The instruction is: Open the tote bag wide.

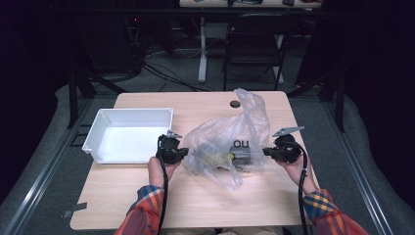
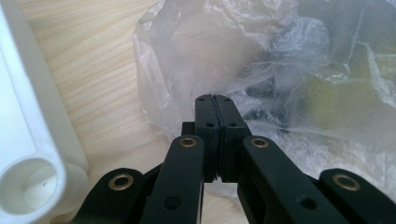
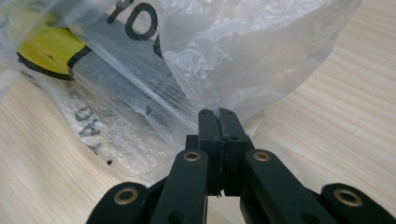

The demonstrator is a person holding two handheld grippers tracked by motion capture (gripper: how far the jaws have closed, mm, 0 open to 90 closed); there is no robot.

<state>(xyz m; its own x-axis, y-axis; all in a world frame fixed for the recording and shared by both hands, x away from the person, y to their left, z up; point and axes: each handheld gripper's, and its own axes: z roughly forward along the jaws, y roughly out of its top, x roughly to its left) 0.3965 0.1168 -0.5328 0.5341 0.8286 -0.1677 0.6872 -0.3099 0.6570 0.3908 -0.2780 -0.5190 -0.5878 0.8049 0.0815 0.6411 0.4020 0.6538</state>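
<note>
Wooden table (image 1: 205, 196) in a dark room, chair behind it. High view: white bin (image 1: 128, 134) sits empty on the left, clear plastic bag (image 1: 230, 142) mid-table just right of it, contents inside. I've got the left gripper (image 1: 182, 152) at the bag's left edge and the right gripper (image 1: 266, 152) at its right edge.

Left gripper view: jaws fully together, tips at the film; looks like a pinch on the bag, can't confirm film between the pads. Bin corner beside it.

Right gripper view: jaws closed at the bag's lower edge, same doubt. Grey item with yellow label (image 3: 46, 49) inside.

Judgement: early stage. Nothing unloaded, bag unopened, bin unfilled.
</note>
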